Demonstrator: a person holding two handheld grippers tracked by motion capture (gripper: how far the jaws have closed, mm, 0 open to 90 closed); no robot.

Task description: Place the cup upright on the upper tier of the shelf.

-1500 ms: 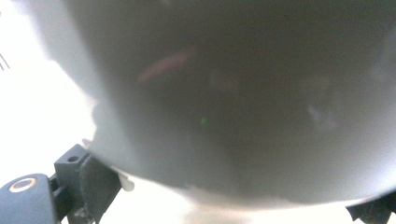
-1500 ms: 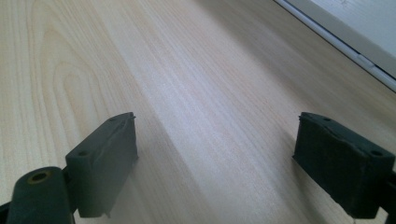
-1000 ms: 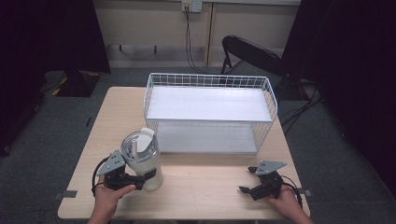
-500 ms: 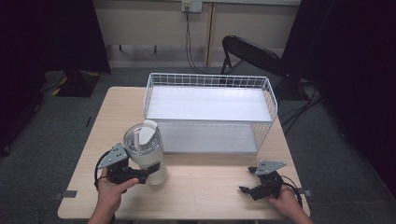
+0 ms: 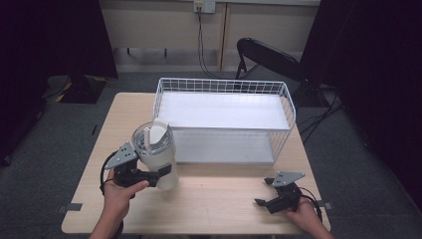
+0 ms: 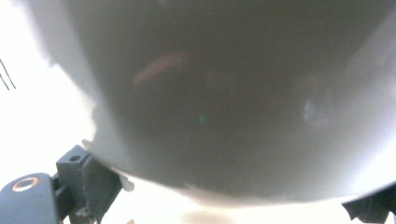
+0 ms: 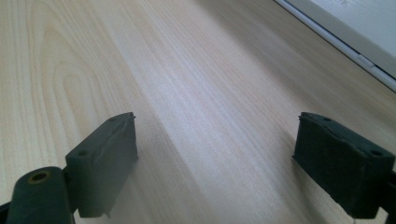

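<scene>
Tumbler body, white plastic with clear lid (image 5: 155, 152), sits left of centre in the high view, clamped by the left gripper (image 5: 149, 177); contact points are hidden. Close up, the left gripper view blurs the tumbler to grey. Right gripper (image 5: 271, 195), lower right, rests with jaws apart over the light wooden table (image 5: 219, 209).

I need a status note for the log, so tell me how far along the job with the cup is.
Done: the left gripper has clamped the white cup low on its side. In hand: the cup is held at the wire basket's near left corner, not inside. Left: getting it into the basket, probably. The right gripper rests open on the table.
</scene>
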